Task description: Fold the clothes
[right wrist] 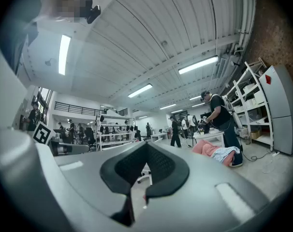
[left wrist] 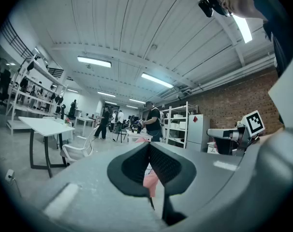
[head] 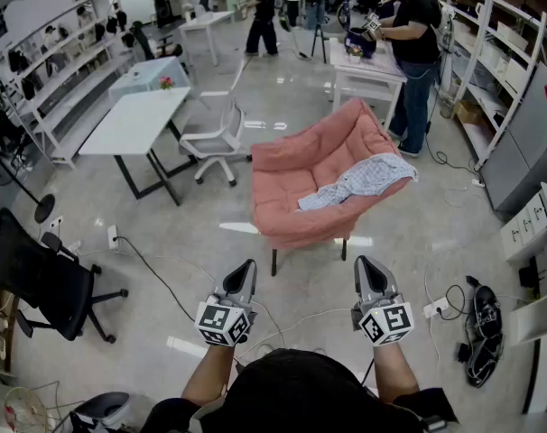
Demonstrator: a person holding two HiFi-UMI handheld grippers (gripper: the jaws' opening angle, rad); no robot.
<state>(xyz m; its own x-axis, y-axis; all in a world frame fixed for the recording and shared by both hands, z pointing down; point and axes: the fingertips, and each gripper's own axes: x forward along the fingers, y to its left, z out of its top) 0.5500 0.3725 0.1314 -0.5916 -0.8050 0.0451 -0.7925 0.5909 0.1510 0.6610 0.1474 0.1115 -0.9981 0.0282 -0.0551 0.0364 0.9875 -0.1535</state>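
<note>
Both grippers, left gripper (head: 241, 282) and right gripper (head: 368, 276), point level, closed, empty.

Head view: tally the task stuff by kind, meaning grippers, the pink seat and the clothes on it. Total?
Grey handheld grippers: 2 (left gripper, right gripper; fingers shut, nothing held)
Pink cushioned lounge chair: 1
Light blue patterned cloth garment lying on that chair: 1
Total: 4

L gripper (head: 241, 284) + R gripper (head: 367, 277) level, closed, empty
</note>
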